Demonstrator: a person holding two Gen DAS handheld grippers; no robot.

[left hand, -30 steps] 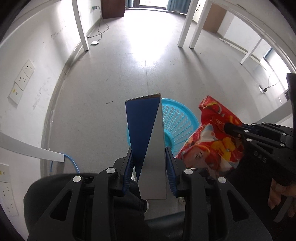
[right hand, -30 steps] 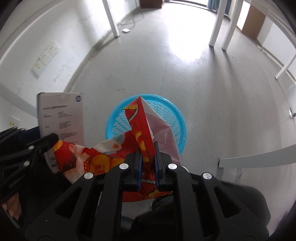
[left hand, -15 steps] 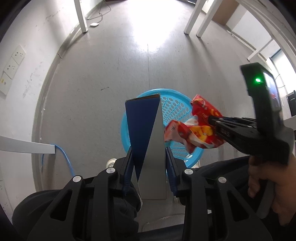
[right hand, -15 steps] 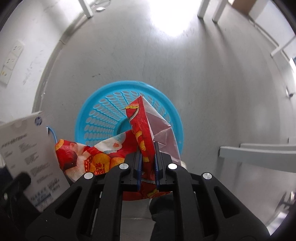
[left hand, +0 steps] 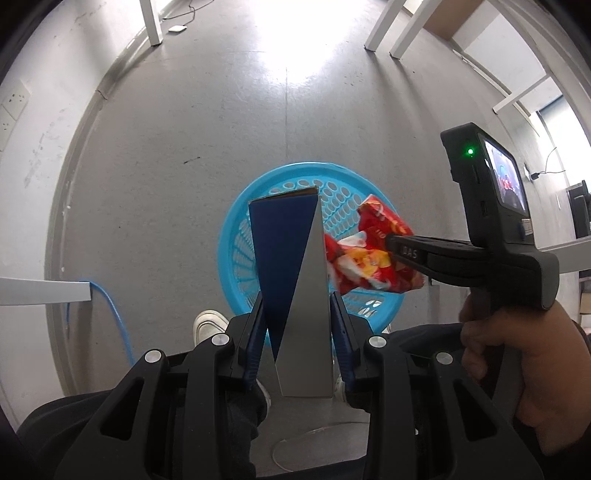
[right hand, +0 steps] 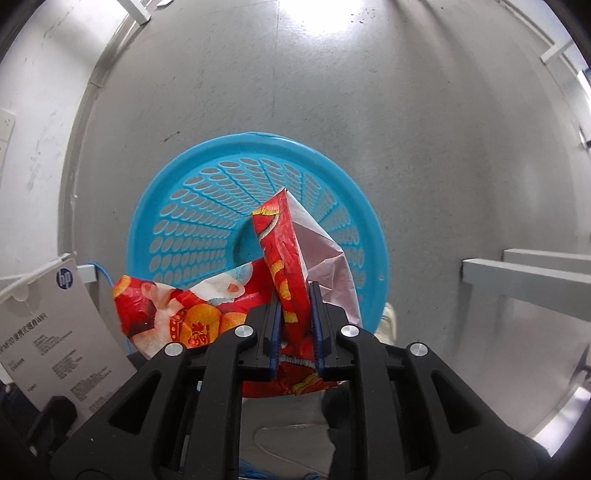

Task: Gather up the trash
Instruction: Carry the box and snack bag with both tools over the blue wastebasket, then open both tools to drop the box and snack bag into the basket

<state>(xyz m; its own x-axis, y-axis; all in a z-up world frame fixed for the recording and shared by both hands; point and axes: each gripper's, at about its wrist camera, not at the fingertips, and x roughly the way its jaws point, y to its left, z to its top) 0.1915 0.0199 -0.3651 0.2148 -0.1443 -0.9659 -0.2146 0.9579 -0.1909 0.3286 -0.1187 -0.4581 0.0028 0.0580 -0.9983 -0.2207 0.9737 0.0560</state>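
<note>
My left gripper (left hand: 297, 306) is shut on a blue and grey cardboard box (left hand: 295, 266), held upright above the near rim of a blue plastic basket (left hand: 240, 236) on the floor. My right gripper (right hand: 295, 291) is shut on a red snack bag (right hand: 284, 258) and holds it over the inside of the same basket (right hand: 184, 206). In the left wrist view the right gripper (left hand: 391, 242) and its bag (left hand: 369, 254) hang over the basket's right half. The box's white printed face (right hand: 55, 332) shows at the left of the right wrist view.
The basket stands on a grey floor beside a white wall (left hand: 33, 155) with sockets. A blue cable (left hand: 110, 310) runs along the wall base. White table legs (left hand: 153, 22) stand farther off, and a white bar (right hand: 524, 280) juts in at right. My shoe (left hand: 208, 325) is near the basket.
Both grippers have moved forward and down toward the basket. The right gripper with the red bag now hangs over its inside; the box is over its near rim.
</note>
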